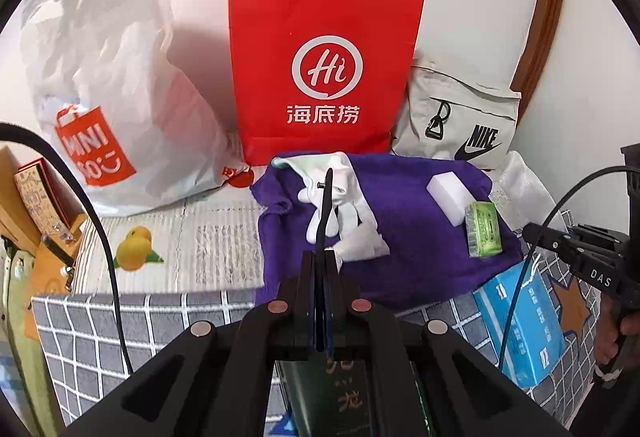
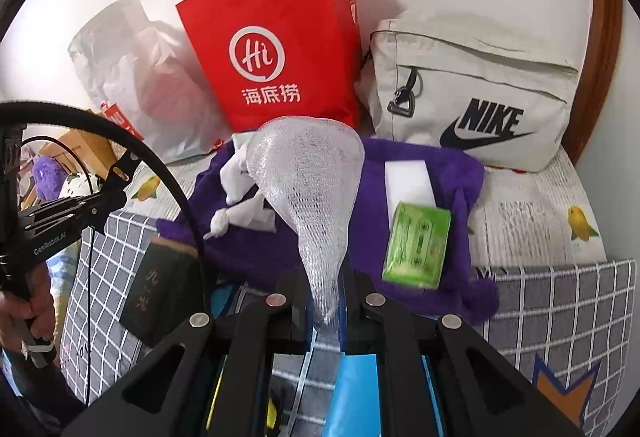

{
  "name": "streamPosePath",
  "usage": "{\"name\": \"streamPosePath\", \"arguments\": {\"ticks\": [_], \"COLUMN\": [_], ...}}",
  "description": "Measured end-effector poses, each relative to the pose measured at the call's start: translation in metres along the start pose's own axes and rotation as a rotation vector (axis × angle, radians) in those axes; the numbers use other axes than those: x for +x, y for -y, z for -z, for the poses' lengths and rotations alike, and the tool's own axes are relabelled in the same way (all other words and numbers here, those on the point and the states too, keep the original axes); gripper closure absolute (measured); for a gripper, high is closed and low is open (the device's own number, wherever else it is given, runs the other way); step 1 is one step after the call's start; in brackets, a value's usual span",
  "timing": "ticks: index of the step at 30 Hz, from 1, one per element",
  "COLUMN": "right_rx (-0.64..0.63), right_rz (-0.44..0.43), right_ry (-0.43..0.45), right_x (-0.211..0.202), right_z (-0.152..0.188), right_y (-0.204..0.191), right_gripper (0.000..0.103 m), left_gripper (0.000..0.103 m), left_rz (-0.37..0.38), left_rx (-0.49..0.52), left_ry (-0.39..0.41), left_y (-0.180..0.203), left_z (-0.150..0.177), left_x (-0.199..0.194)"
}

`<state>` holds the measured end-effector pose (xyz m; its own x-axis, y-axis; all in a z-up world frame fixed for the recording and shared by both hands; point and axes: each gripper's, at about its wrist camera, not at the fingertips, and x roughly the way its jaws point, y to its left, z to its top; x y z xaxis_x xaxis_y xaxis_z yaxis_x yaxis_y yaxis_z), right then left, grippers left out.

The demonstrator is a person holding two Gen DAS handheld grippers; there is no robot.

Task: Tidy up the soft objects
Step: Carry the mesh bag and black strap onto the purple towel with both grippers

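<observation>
The white foam net (image 2: 308, 193) rose from between the right gripper's fingers and hid the middle of the purple towel (image 2: 420, 237) and part of the white sponge block (image 2: 408, 177). The left gripper's frame covered most of the dark green box (image 1: 340, 397). The blue tissue pack (image 1: 520, 325) sat partly behind a cable, its print too small to read.

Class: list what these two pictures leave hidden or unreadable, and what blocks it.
- Red bag contents: both views, its front hides them.
- Blue box: right view, claw covers most.
- Socks: right view, foam net partly overlaps them.
- Green packet print: too small.
</observation>
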<state>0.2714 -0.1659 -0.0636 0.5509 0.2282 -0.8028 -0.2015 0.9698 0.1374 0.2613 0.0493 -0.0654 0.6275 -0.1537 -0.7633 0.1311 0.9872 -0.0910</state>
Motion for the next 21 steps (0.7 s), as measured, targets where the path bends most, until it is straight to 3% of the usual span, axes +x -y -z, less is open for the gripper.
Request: {"name": "streamPosePath", "arguments": {"ticks": [21], "right_rx": [0.024], "right_rz": [0.019], "right_ry": [-0.025], "right_x": [0.049], "right_z": [-0.042], "right_y": [0.017], "right_gripper": [0.094], "left_gripper": [0.099], "left_rz": [0.0], "left_rx": [0.04], "left_ry": [-0.034], "left_y": [-0.002], "left_z": [-0.042], "left_x": [0.054]}}
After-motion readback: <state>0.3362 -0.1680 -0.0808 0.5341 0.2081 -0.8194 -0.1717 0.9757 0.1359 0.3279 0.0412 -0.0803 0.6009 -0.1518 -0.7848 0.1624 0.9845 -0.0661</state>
